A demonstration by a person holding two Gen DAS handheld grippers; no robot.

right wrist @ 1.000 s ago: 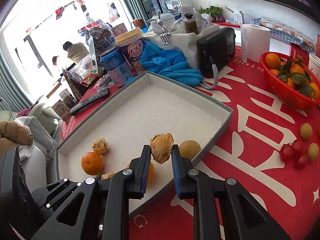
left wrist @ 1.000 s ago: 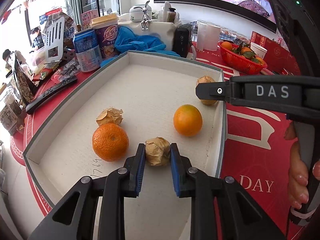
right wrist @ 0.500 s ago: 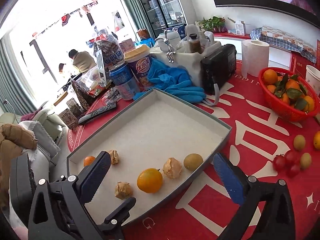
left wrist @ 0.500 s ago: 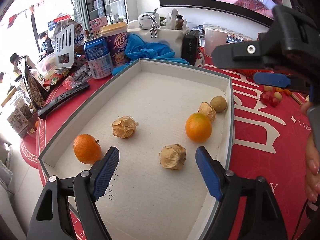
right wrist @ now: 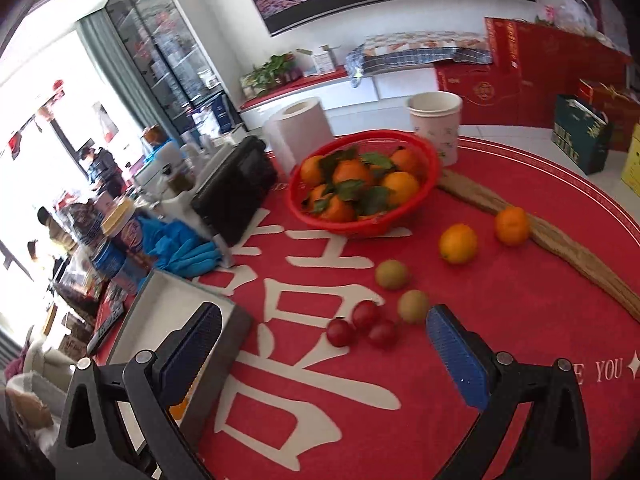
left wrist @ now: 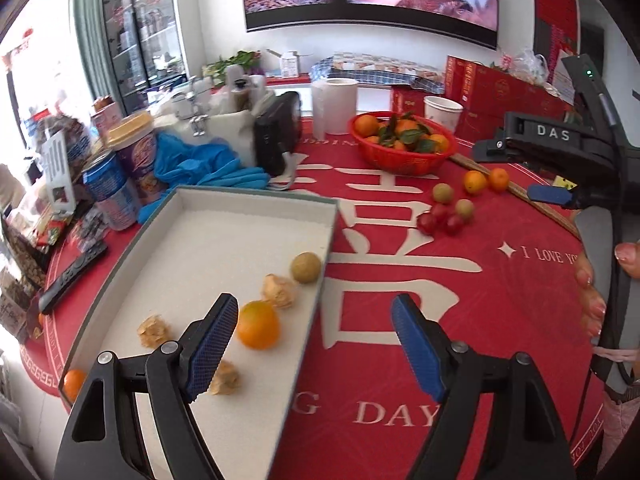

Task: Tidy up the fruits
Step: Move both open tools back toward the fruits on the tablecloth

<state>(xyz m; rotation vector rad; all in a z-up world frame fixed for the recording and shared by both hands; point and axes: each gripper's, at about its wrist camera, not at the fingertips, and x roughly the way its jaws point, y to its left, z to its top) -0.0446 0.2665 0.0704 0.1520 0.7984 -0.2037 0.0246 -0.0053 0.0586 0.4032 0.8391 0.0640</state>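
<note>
Now both claws stand wide apart with nothing between their pads: the left claw (left wrist: 314, 344) hangs over the right edge of the white tray (left wrist: 256, 208), the right claw (right wrist: 324, 356) over the red desk (right wrist: 500, 312) beside it. Inside the tray lie an orange (left wrist: 258, 325), husked fruits (left wrist: 279, 290) and a green fruit (left wrist: 306, 267); cherry tomatoes (right wrist: 362, 326) sit loose on the desk to the tray's right.
</note>
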